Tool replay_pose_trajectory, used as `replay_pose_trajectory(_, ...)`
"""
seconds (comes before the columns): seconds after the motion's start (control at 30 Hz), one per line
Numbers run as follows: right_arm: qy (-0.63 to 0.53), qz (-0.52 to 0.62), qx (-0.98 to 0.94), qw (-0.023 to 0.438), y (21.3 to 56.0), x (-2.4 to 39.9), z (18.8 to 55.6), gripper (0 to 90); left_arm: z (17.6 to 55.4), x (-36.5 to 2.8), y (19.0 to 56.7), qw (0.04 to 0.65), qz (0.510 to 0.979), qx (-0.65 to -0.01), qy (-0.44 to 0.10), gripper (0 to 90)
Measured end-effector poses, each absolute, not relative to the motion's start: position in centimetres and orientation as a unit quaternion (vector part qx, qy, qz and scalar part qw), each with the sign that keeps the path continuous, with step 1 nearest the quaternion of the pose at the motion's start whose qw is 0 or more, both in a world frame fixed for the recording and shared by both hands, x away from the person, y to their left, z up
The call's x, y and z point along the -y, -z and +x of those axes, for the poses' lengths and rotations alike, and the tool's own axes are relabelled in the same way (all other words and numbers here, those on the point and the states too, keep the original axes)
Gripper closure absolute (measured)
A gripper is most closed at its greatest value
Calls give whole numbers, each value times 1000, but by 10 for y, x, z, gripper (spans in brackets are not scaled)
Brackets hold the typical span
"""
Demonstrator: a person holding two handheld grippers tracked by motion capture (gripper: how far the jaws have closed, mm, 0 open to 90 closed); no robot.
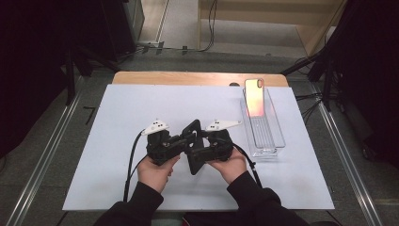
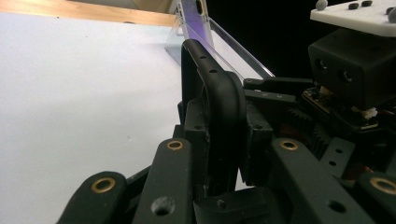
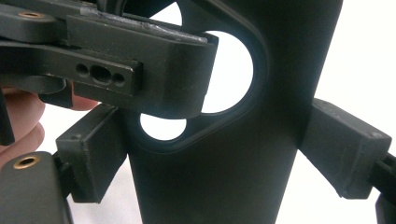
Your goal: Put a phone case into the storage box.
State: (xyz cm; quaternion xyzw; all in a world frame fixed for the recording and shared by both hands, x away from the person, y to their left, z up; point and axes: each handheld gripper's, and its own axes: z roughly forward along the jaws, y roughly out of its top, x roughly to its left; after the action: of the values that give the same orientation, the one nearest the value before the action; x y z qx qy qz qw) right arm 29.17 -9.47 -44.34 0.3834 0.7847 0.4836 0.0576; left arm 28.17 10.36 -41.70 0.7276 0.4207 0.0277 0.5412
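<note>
Both grippers meet over the white mat (image 1: 117, 108) on a black phone case (image 1: 192, 161), held up on edge between them. My left gripper (image 1: 186, 140) is shut on the case (image 2: 215, 107), its jaws clamped on the two faces near the camera cut-out. My right gripper (image 1: 201, 149) has the case (image 3: 243, 186) across its width, and both pads (image 3: 93, 158) lie against its side edges. The left gripper's jaw (image 3: 140, 70) crosses the top of the right gripper view. A hand holds each gripper from below.
A clear plastic tray (image 1: 269, 141) lies at the right of the mat, with a phone (image 1: 254, 96) leaning upright at its far end. Cables trail from both grippers toward the front edge. The wooden table edge (image 1: 188, 77) shows behind the mat.
</note>
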Motion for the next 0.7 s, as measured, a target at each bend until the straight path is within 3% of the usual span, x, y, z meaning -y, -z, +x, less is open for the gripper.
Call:
replay_pose_trajectory(0.13, -484, 384, -785, 54, 442, 95, 291, 113, 281, -104, 415, 542, 727, -421, -26, 766)
replay_pose_trajectory(0.6, -470, 394, -787, 67, 446, 103, 296, 114, 279, -113, 398, 545, 724, -423, -25, 524)
replay_pose_trajectory(0.7, -466, 402, -785, 71, 447, 107, 298, 114, 281, -118, 399, 543, 723, -427, -5, 491)
